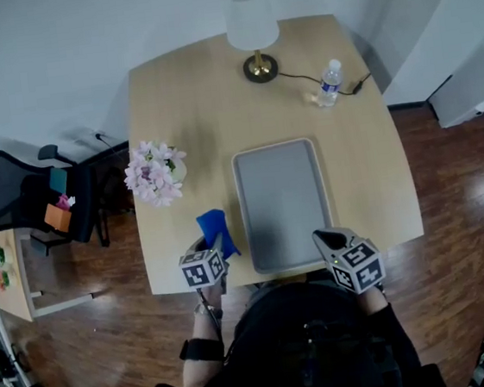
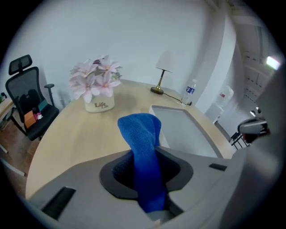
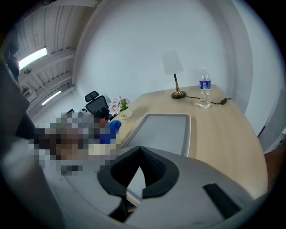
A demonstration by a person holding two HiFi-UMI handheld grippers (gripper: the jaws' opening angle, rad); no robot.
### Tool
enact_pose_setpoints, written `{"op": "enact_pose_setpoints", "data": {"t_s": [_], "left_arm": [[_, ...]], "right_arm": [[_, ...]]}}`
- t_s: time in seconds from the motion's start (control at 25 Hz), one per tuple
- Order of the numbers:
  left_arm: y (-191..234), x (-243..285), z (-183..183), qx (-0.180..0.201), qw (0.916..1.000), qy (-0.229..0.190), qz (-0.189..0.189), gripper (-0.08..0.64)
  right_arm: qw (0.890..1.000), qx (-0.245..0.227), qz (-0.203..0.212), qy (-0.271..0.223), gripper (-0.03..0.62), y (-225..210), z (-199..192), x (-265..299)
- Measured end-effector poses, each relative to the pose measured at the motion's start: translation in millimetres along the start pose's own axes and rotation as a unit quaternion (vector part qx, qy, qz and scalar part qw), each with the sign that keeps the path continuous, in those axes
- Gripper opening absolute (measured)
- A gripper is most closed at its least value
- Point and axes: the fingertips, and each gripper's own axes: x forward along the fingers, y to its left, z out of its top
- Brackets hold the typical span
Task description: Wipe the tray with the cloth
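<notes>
1 step seems in hand, the carry: the left tool [image 2: 146, 176] pinches the blue terry cloth [image 2: 142, 134] just left of the grey rectangular metal tray [image 1: 282, 205] on the pale wooden desk [image 1: 189, 107], the right tool [image 3: 140, 150] is pressed together and empty, and next the cloth must cross the rim and press flat.

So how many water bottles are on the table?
1. The water bottle stands near the far right edge of the table, to the right of the lamp. No other bottle shows in any view.
</notes>
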Motion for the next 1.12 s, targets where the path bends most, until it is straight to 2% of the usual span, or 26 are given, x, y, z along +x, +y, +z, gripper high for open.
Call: {"op": "enact_pose_setpoints", "data": {"t_s": [0.2, 0.64, 0.76, 0.88, 1.12], "left_arm": [[-37.4, 46.6, 62.3, 0.036, 0.9990, 0.003, -0.026, 0.103], [-35.8, 141.3, 166.0, 0.062, 0.9978, 0.023, -0.004, 0.103], [-32.8, 155.4, 175.7, 0.061, 0.9977, 0.031, -0.001, 0.103], [-31.1, 169.0, 163.0, 0.068, 0.9962, 0.054, 0.002, 0.103], [-33.0, 174.1, 158.3, 0.078, 0.9954, 0.055, 0.002, 0.104]], "right_arm": [[1.000, -0.004, 0.018, 0.020, 0.006, -14.1, -4.4, 5.3], [1.000, 0.023, 0.005, 0.019, 0.006, -64.1, 13.2, -0.4], [1.000, 0.016, 0.005, 0.017, 0.006, -67.3, 20.3, 1.4], [1.000, 0.014, 0.006, 0.023, 0.006, -69.4, 18.1, 3.6], [0.999, 0.019, 0.004, 0.030, 0.006, -73.6, 11.3, 5.4]]}}
